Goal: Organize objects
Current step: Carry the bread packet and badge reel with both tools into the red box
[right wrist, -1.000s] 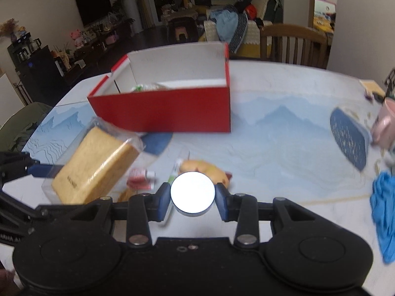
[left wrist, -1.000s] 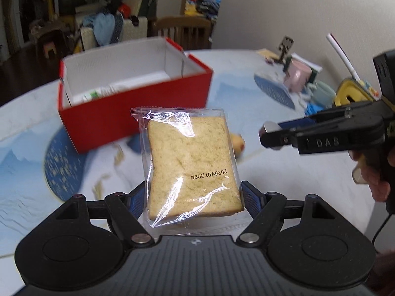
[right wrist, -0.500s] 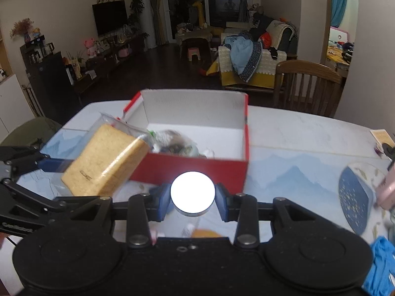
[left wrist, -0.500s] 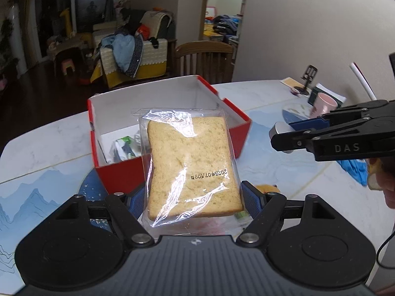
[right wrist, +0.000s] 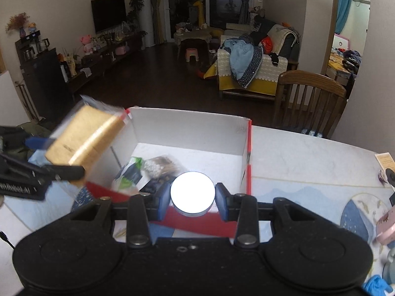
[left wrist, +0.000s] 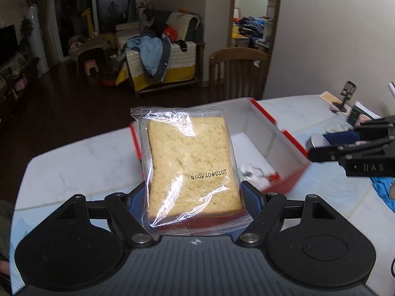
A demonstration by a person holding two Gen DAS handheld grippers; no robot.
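My left gripper [left wrist: 191,197] is shut on a slice of bread in a clear wrapper [left wrist: 190,165], held up over the near left corner of the red box [left wrist: 291,145]. The same wrapped bread [right wrist: 84,138] shows at the left of the right wrist view, over the box's left wall. My right gripper [right wrist: 192,198] is shut on a round white tin [right wrist: 192,192], hanging above the front wall of the red box [right wrist: 249,153]. Inside the box lie several small packets [right wrist: 145,170]. The right gripper [left wrist: 318,145] with its tin also appears at the right edge of the left wrist view.
The box stands on a white table with a blue pattern [right wrist: 308,162]. A wooden chair [right wrist: 308,101] stands behind the table. A pink cup [right wrist: 386,227], a blue cloth [right wrist: 377,287] and a phone stand [left wrist: 346,96] sit at the table's right.
Both grippers have travelled towards the red box and risen, each keeping its load. The box has come from farther off to right under the bread and the tin.
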